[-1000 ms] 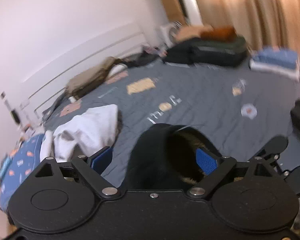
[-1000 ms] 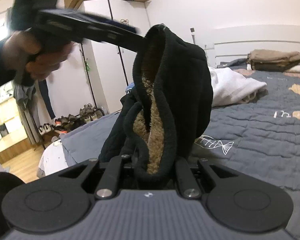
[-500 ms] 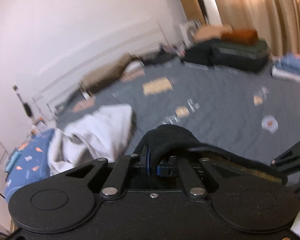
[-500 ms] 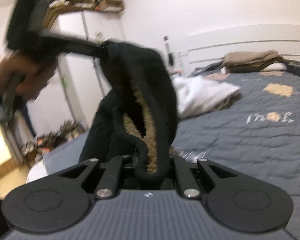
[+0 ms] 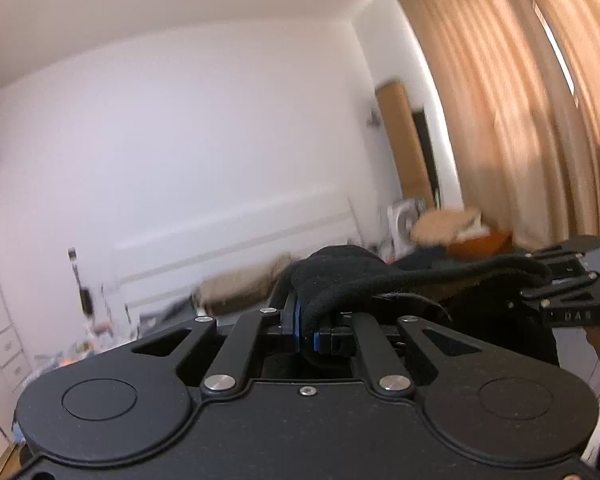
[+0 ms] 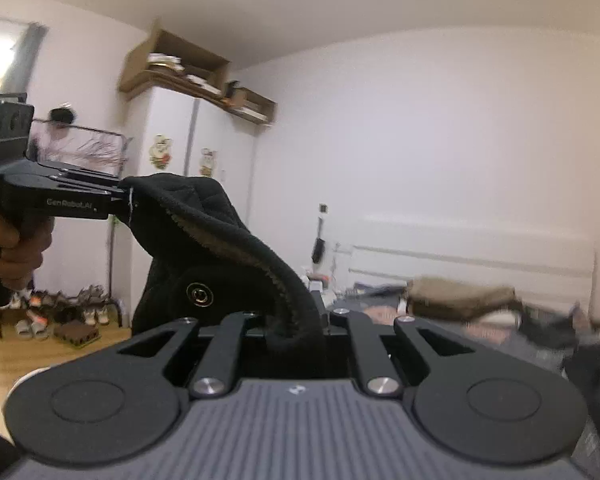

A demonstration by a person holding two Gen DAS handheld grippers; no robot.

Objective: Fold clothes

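Note:
A black fleece garment (image 5: 380,276) with tan lining hangs in the air, stretched between both grippers. My left gripper (image 5: 306,326) is shut on one thick edge of it, blue pads pressed against the cloth. In the right wrist view the left gripper (image 6: 124,200) comes in from the left, held by a hand (image 6: 12,248). My right gripper (image 6: 296,322) is shut on another edge of the garment (image 6: 204,240), which shows a round emblem (image 6: 198,293). From the left wrist the right gripper (image 5: 534,280) shows at the right, clamped on the cloth.
The grey bed (image 6: 500,344) lies below with folded tan clothes (image 6: 460,296) at the white headboard. A wardrobe (image 6: 180,152) and a shoe rack (image 6: 60,312) stand on the left. Tan curtains (image 5: 520,120) and piled items (image 5: 460,228) are on the far side.
My left gripper, open a second ago, has shut on the garment's edge. Both grippers rose and tilted upward, lifting the garment off the bed and spreading it between them.

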